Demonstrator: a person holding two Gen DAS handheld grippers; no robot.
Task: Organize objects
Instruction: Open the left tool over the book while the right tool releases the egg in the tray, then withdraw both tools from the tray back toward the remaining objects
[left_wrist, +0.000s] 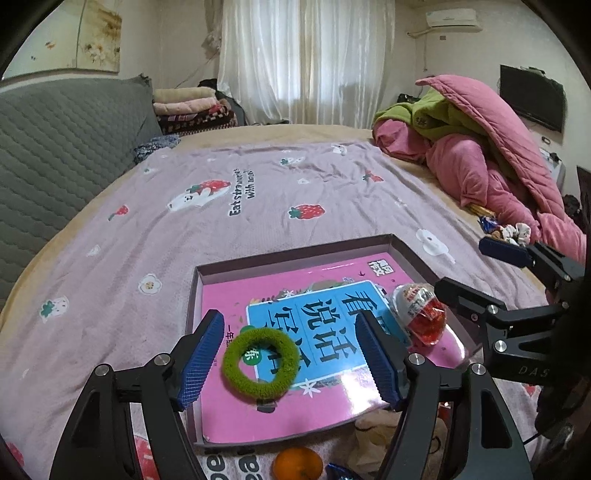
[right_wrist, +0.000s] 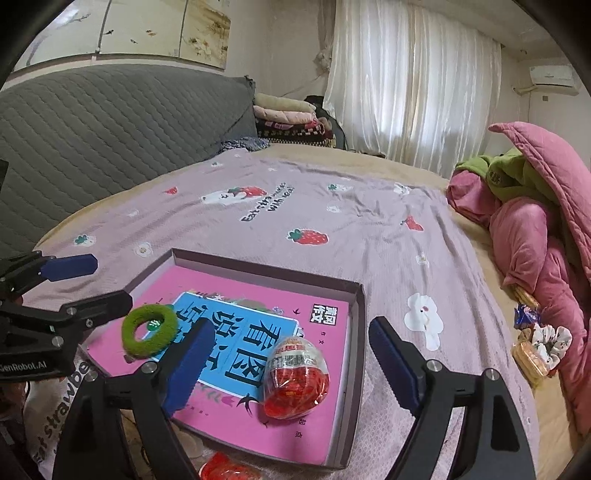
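Observation:
A shallow box (left_wrist: 295, 254) (right_wrist: 360, 332) lies on the bed with a pink and blue book (left_wrist: 325, 314) (right_wrist: 236, 325) in it. A green fuzzy hair ring (left_wrist: 261, 362) (right_wrist: 150, 329) and a clear egg-shaped capsule with red contents (left_wrist: 419, 314) (right_wrist: 296, 376) rest on the book. My left gripper (left_wrist: 291, 358) is open, its jaws on either side of the ring, above it. My right gripper (right_wrist: 291, 365) is open, its jaws on either side of the capsule. Each gripper shows in the other's view, the right (left_wrist: 491, 273) and the left (right_wrist: 70, 280).
An orange (left_wrist: 297, 465) and a blue wrapper (left_wrist: 340, 472) lie near the box's front edge, a red packet (right_wrist: 225, 470) too. Snacks and a scrunchie (right_wrist: 546, 343) lie at the right by a pink and green quilt pile (left_wrist: 480, 147). A grey headboard (right_wrist: 110, 136) stands left.

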